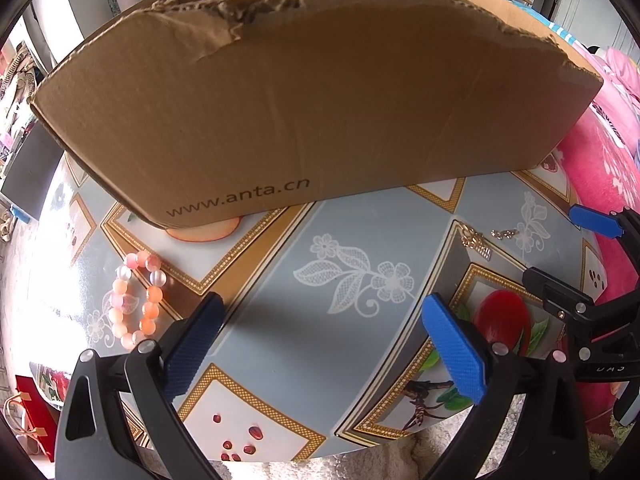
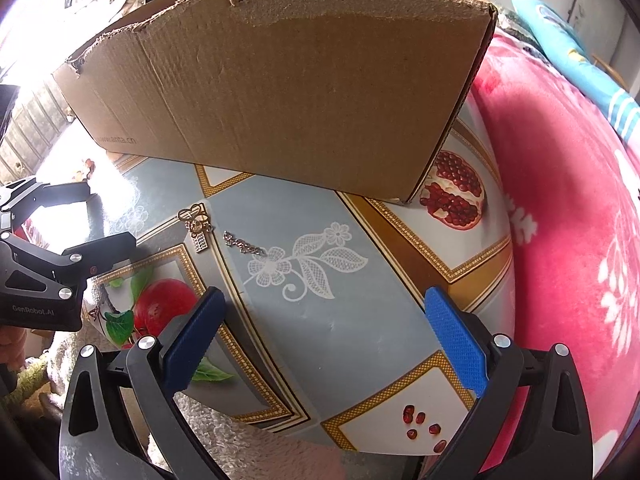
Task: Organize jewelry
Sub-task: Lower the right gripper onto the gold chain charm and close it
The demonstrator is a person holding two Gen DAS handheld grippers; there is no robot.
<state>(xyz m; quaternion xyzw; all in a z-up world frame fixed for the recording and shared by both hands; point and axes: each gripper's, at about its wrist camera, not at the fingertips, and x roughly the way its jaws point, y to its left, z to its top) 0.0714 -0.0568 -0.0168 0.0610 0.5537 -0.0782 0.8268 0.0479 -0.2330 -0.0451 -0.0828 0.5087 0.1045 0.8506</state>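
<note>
Ribbed blue pads [image 1: 456, 344], glossy tablecloth [image 1: 320, 340], round bead bracelet [image 1: 134, 300].

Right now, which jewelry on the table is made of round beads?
The pink and orange beaded bracelet, lying alone near the table's left edge. The gold charm pendant and small gold chain piece are thin metal, not beads.

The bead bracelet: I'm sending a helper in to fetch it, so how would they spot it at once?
Find the big cardboard box on the patterned tablecloth. The bead bracelet lies flat on the cloth just in front of the box's left corner, under the printed web address. It is a ring of round pink and orange beads, unlike the two small gold metal pieces further right.
</note>
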